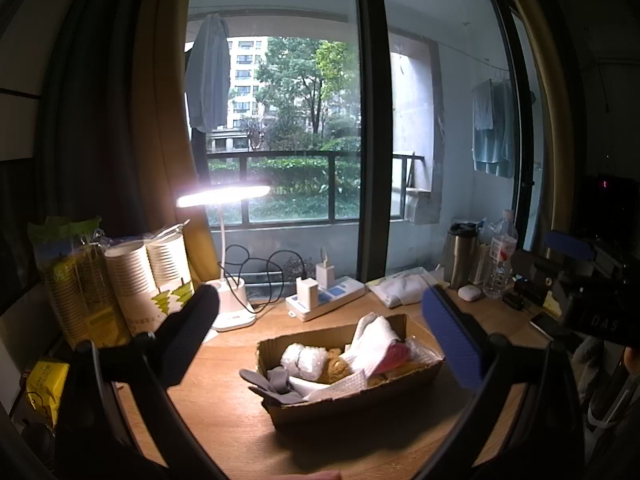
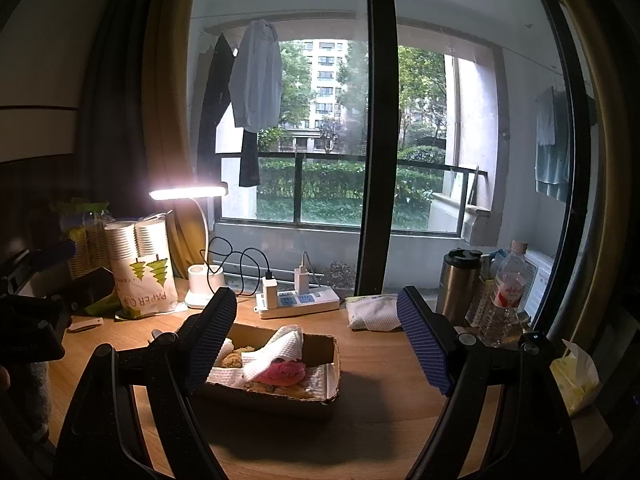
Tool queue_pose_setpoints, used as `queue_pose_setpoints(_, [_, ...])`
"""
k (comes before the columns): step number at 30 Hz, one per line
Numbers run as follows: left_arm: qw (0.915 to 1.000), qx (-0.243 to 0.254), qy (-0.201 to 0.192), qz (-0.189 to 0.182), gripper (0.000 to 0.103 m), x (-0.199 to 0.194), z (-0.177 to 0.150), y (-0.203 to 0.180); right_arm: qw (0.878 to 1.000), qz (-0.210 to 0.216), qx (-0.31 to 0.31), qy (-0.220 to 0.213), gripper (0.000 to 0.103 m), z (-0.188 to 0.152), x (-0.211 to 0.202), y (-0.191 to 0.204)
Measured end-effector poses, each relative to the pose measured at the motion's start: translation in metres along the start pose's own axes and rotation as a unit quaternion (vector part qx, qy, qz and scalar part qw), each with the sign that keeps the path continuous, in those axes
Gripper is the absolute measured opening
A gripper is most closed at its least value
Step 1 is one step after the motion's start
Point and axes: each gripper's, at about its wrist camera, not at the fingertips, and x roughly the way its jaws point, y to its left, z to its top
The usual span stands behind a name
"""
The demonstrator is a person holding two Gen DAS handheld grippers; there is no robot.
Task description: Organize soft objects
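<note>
A shallow cardboard box [image 1: 360,402] sits on the wooden desk [image 1: 224,420] and holds soft things: a white waffle cloth [image 1: 374,344], a pink cloth [image 1: 394,360], a bubble-wrap roll [image 1: 298,360], a tan sponge [image 1: 338,366] and a grey glove [image 1: 272,382] hanging over the left rim. My left gripper [image 1: 324,334] is open and empty, above and just before the box. In the right wrist view the box [image 2: 320,394] shows the white cloth [image 2: 276,350] and pink cloth [image 2: 282,372]. My right gripper [image 2: 316,344] is open and empty over the box.
A lit desk lamp [image 1: 228,280], a power strip [image 1: 328,300] with chargers, bagged paper cups [image 1: 148,276], a white cloth pack [image 1: 402,288], a steel tumbler [image 1: 460,256] and a water bottle [image 1: 500,258] stand behind the box. A tissue pack [image 2: 576,380] lies at right.
</note>
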Motion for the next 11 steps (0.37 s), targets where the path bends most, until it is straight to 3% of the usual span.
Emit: queue_pose_setpoints(11, [1.0, 0.004, 0.004, 0.004, 0.102, 0.0027, -0.001, -0.0012, 1.0, -0.002, -0.001, 0.001, 0.085, 0.0001, -0.0002, -0.0019])
